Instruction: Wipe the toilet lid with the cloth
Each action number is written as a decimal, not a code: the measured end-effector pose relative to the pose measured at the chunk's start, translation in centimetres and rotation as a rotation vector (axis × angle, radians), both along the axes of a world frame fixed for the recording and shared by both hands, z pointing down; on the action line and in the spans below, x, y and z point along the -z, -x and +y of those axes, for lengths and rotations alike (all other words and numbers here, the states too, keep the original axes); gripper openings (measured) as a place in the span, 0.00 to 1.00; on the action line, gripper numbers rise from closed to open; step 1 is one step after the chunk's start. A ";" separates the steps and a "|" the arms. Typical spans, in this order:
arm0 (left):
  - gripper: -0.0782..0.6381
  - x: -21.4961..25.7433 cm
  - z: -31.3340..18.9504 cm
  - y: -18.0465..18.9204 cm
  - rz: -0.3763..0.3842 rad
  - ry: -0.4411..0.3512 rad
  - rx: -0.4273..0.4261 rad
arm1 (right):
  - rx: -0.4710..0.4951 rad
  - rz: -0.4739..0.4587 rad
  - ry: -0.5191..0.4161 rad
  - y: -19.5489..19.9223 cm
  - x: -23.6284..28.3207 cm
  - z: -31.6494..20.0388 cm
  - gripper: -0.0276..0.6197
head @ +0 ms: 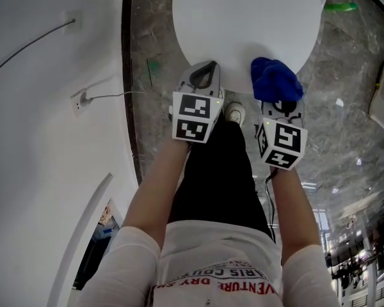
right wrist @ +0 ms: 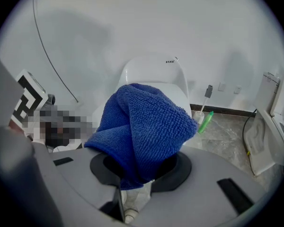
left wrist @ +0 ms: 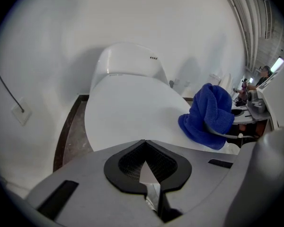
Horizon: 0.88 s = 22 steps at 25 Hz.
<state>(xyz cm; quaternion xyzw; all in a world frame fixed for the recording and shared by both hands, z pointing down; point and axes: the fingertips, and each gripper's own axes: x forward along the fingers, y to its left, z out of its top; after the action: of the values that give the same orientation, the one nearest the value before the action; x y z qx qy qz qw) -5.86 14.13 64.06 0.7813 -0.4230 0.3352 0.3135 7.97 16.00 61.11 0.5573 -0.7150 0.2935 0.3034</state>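
The right gripper [right wrist: 139, 174] is clamping the bunched cloth [right wrist: 142, 126] at the lid's [head: 243, 24] near edge, seemingly just above it, while the left gripper [left wrist: 146, 167] is hovering closed on nothing, and wiping pressure could be tugging the cloth loose.

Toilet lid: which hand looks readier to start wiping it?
Right. The right gripper is shut on the cloth, which sits at the near edge of the lid. The left gripper is shut with nothing in it.
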 end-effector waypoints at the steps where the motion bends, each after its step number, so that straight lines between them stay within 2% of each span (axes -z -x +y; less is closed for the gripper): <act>1: 0.12 -0.4 0.0 0.0 -0.005 0.013 0.003 | 0.004 0.007 0.004 0.0 -0.4 0.1 0.18; 3: 0.12 -1.2 0.1 -0.1 -0.018 0.032 0.002 | 0.003 0.011 0.021 0.0 -1.4 0.2 0.18; 6: 0.12 -1.6 -0.1 0.0 -0.030 0.015 -0.012 | -0.005 0.017 0.027 0.1 -2.3 -0.1 0.18; 9: 0.12 -1.7 -0.1 0.1 -0.019 0.004 -0.005 | -0.004 0.016 0.026 0.2 -2.4 0.0 0.18; 14: 0.12 -1.2 -0.2 0.1 0.023 0.043 0.030 | -0.008 -0.016 0.031 -0.3 -0.5 -1.0 0.18; 19: 0.12 3.1 -2.3 0.5 0.047 -0.070 0.088 | -0.004 -0.069 -0.033 -0.6 3.9 -3.3 0.18; 22: 0.12 6.6 -3.6 1.0 0.066 -0.105 0.123 | 0.020 -0.102 -0.054 -0.5 6.7 -5.1 0.18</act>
<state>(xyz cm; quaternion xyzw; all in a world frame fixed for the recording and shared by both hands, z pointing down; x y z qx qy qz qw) -6.86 10.55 57.46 0.7798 -0.4768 0.2666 0.3058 8.44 10.93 54.36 0.5425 -0.7425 0.2993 0.2544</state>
